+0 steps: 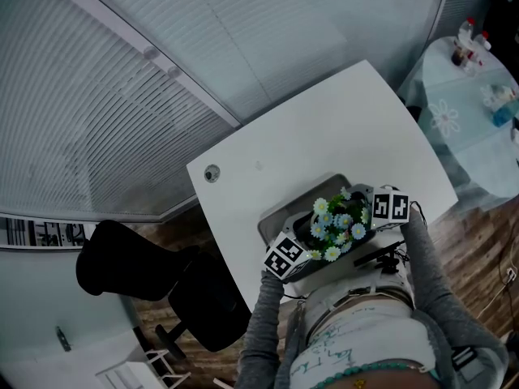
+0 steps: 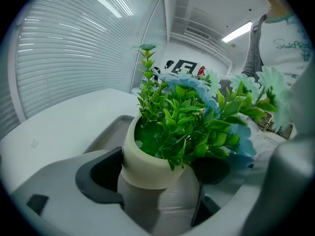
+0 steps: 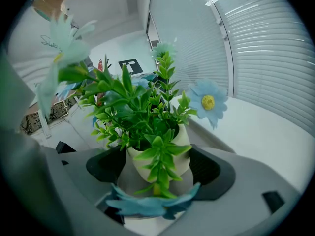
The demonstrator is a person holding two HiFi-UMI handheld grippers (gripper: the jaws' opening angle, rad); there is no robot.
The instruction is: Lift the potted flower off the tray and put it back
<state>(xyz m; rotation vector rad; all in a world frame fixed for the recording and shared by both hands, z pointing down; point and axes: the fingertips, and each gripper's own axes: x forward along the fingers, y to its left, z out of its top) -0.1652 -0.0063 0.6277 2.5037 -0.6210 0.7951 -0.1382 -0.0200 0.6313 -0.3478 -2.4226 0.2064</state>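
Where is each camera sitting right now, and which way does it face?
Head view: on the person's head, facing steeply down on the white table, grey tray and cream-potted blue-and-white artificial flower; grey sleeves and white shirt show.
Left gripper view: on the left tool, facing the person's right; its jaws clasp the pot, shirt behind.
Right gripper view: on the right tool, facing left; jaws clasp the same pot, shirt behind.
Shared: both gripper views see the pot from opposite sides.
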